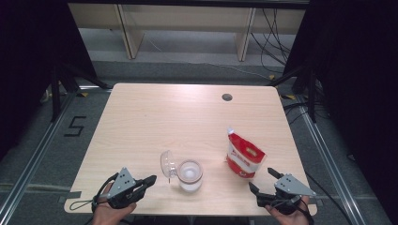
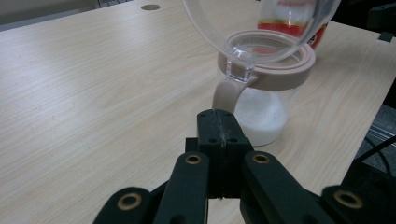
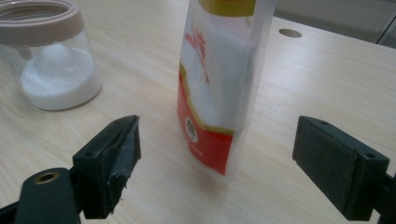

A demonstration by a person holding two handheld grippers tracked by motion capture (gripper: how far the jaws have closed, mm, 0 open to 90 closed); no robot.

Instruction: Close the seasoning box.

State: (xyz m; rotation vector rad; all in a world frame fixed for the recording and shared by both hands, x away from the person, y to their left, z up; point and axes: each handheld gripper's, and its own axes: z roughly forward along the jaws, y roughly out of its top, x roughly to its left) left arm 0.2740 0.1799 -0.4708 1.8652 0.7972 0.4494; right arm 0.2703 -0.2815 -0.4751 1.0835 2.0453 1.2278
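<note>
The jar [image 1: 190, 175] stands open on the tabletop [image 1: 155, 122], lid [image 1: 167, 164] flipped back, part-filled with white granules. The left gripper [image 1: 149, 180] has its fingers pressed together, empty; the right gripper [image 1: 263, 180], fingers wide, faces the upright refill pouch [image 1: 243, 157], not yet grasped for pouring.

Jars: one clear jar [image 1: 190, 175] near my table's [image 1: 155, 117] front edge, lid open
Pouches: one red-and-white pouch [image 1: 244, 159], toward the right edge
Grippers I hold: two

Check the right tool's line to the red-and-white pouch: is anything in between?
Nothing visible. The right tool stands open with the pouch upright straight ahead beyond its jaws, and bare table between. The jar sits off to one side.
</note>
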